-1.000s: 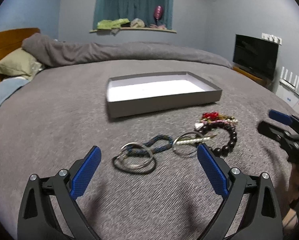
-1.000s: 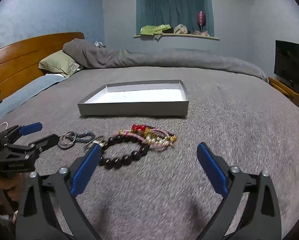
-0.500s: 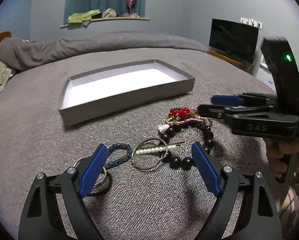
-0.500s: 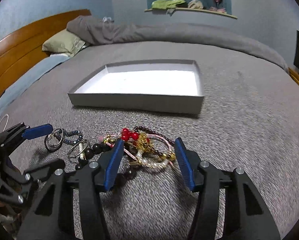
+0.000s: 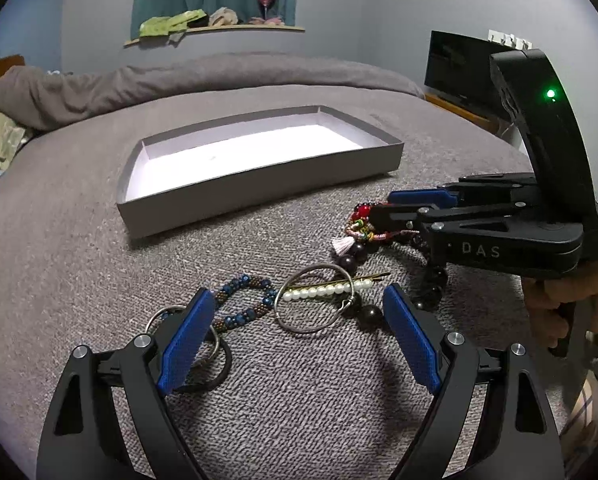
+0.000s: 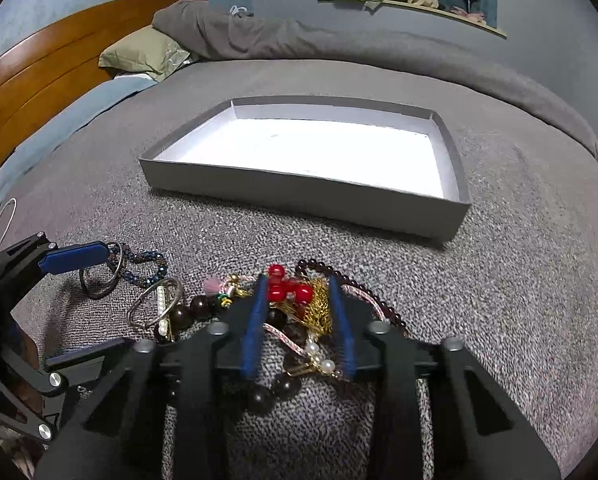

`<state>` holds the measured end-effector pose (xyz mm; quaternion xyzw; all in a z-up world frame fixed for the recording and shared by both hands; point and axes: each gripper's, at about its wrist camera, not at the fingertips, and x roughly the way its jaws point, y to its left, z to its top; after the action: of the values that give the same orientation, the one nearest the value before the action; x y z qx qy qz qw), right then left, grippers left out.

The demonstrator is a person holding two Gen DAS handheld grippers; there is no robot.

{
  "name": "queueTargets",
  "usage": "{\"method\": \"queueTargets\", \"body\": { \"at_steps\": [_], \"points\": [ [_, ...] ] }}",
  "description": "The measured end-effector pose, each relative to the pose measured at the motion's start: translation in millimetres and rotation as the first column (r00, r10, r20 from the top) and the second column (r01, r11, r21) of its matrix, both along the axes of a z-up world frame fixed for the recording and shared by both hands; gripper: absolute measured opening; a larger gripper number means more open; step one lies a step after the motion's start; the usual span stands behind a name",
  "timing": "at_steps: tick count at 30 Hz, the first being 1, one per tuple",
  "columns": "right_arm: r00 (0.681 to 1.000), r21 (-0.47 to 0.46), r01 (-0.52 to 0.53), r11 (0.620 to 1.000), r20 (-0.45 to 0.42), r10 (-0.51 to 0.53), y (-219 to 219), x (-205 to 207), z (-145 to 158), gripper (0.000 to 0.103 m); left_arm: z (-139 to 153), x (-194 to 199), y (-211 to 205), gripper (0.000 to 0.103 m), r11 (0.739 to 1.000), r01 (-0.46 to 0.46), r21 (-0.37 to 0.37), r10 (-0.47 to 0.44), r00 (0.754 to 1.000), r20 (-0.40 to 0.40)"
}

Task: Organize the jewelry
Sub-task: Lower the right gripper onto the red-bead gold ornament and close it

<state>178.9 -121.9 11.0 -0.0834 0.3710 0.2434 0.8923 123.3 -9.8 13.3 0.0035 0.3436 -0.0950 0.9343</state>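
1. The right tongs (image 6: 299,320) are sitting low on the bed (image 6: 519,300), blue pads narrowed around a tangle of jewelry (image 6: 299,300): red beads, a gold chain bunch and a pink cord with pearls. The pads are pressing close on either side of the tangle, though whether they are truly gripping it is not something I can tell.
2. From the left wrist view, the right tongs (image 5: 379,210) are reaching in from the right, tips at that same tangle (image 5: 361,224) with its white tassel.
3. The left tongs (image 5: 295,340) are hanging wide open above the blanket, holding nothing.
4. Between and just ahead of those open pads, a silver ring (image 5: 315,300) is lying across a pearl hairpin (image 5: 331,290); the blue beaded loop (image 5: 245,300) is running off leftward to a key ring (image 5: 215,340) beside the left pad.
5. A dark round-bead bracelet (image 5: 431,284) is curling beneath the right tongs, touching the tangle.
6. The grey tray (image 5: 259,188) with its white floor is sitting further up the bed, apart from all the jewelry.
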Motion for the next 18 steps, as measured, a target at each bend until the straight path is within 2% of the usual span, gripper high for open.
{"method": "queueTargets", "body": {
  "at_steps": [4,10,18],
  "points": [
    [1.0,0.009,-0.004,1.0,0.024,0.003,-1.0,-1.7,6.5,0.019,0.5,3.5,-1.9,0.087,1.0,-0.001,-0.001,0.001,1.0,0.002],
    [1.0,0.097,-0.013,0.995,0.028,0.01,-13.0,-4.2,22.6,0.016,3.7,6.3,-4.4,0.087,1.0,0.005,-0.007,-0.005,1.0,0.005],
    [1.0,0.324,-0.028,0.946,-0.002,0.03,-36.6,-7.5,50.6,0.016,8.1,13.6,-14.2,0.087,0.999,0.038,-0.004,-0.038,0.999,0.011]
  ]
}}
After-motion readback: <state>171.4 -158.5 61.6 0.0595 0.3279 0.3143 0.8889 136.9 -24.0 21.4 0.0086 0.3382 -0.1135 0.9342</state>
